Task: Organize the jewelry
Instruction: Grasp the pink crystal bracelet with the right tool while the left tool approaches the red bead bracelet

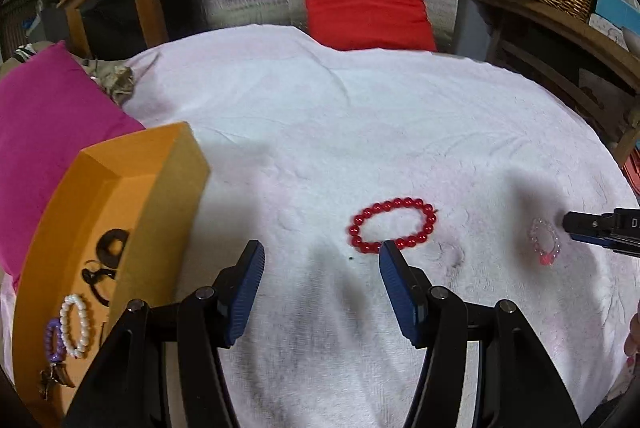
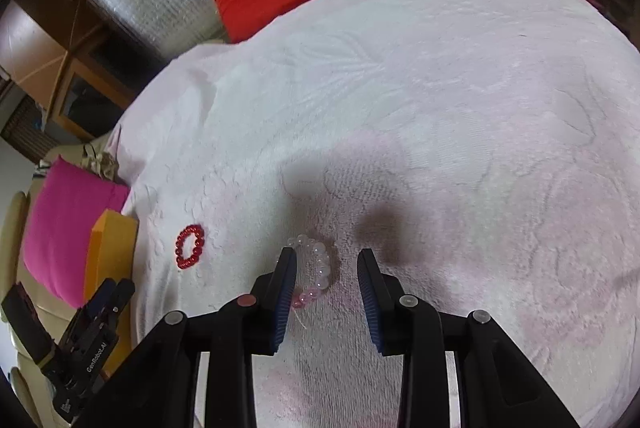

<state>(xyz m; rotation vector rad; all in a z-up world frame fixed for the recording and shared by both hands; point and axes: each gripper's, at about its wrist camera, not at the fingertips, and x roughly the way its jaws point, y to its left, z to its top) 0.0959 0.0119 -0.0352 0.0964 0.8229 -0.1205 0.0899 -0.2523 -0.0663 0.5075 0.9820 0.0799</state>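
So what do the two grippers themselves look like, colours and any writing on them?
Both look alike. The left gripper and right gripper have black angular plastic linkage arms joined by round silver pivot pins, and dark blue ribbed pads on the fingers. White lettering runs along the left gripper's body in the right wrist view. No cables or sleeves show.

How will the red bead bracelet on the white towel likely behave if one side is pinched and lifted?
The red bead bracelet is strung round beads, so it would probably droop rather than hold its oval. The glossy beads may slip between pads. The towel looks textured, so rolling seems unlikely.
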